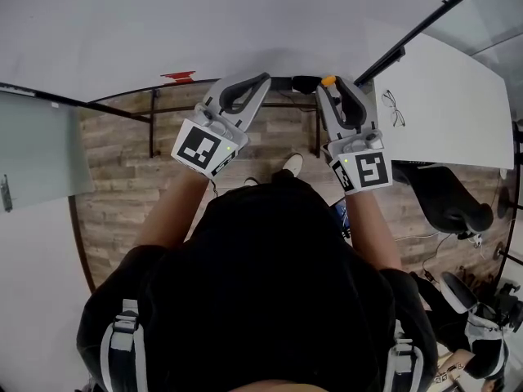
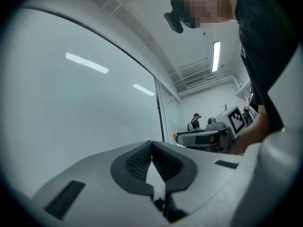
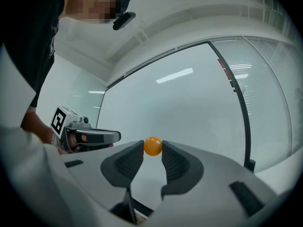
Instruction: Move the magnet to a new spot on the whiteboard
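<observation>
A small orange ball-shaped magnet [image 3: 152, 145] sits between the fingertips of my right gripper [image 3: 152, 149], whose pads press on it from both sides. The gripper points level at the whiteboard [image 3: 189, 103]. In the head view the magnet [image 1: 328, 80] shows at the tip of the right gripper [image 1: 329, 85], close to the board [image 1: 163, 23]. My left gripper [image 2: 152, 144] is shut with nothing between its pads, and it also faces the board [image 2: 71, 103]. It is held to the left of the right one [image 1: 263, 80].
A short red mark [image 1: 178, 77] is on the whiteboard's lower edge. A small black object [image 1: 304, 83] sits between the two gripper tips. A white desk [image 1: 449, 113] with glasses [image 1: 392, 107] stands at the right, a black chair [image 1: 449, 198] below it. A person [image 2: 194, 122] stands far off.
</observation>
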### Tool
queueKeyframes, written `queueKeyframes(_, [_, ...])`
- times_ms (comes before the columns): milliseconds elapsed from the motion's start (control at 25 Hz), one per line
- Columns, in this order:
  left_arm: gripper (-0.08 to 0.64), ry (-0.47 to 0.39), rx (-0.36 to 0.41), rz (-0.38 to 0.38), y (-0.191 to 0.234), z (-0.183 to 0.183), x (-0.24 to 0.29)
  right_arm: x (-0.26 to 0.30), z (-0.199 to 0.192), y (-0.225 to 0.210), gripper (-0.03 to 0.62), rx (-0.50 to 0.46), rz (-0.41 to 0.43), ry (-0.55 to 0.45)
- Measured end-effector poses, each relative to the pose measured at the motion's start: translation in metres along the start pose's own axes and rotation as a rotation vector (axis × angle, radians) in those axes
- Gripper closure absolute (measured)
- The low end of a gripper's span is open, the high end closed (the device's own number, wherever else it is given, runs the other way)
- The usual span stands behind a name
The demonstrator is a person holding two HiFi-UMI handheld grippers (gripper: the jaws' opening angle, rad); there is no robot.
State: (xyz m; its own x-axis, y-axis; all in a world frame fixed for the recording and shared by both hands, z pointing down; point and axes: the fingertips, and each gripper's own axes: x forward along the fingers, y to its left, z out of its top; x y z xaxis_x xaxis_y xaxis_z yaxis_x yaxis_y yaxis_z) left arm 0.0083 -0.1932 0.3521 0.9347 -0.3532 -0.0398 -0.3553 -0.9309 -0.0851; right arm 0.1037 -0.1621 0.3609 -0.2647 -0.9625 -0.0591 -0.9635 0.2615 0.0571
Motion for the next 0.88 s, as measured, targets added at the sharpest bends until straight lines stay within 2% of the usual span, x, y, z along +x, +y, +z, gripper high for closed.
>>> queueKeyframes(400, [0.555, 0.012, 0.000, 0.038, 0.016, -0.009, -0.019, 0.013, -0.004, 0.027, 0.476, 0.016, 0.064, 0.021])
queueKeyframes(880, [0.555, 0.008, -0.017, 0.075, 0.032, -0.013, -0.014, 0.025, -0.007, 0.021, 0.476, 0.021, 0.082, 0.020])
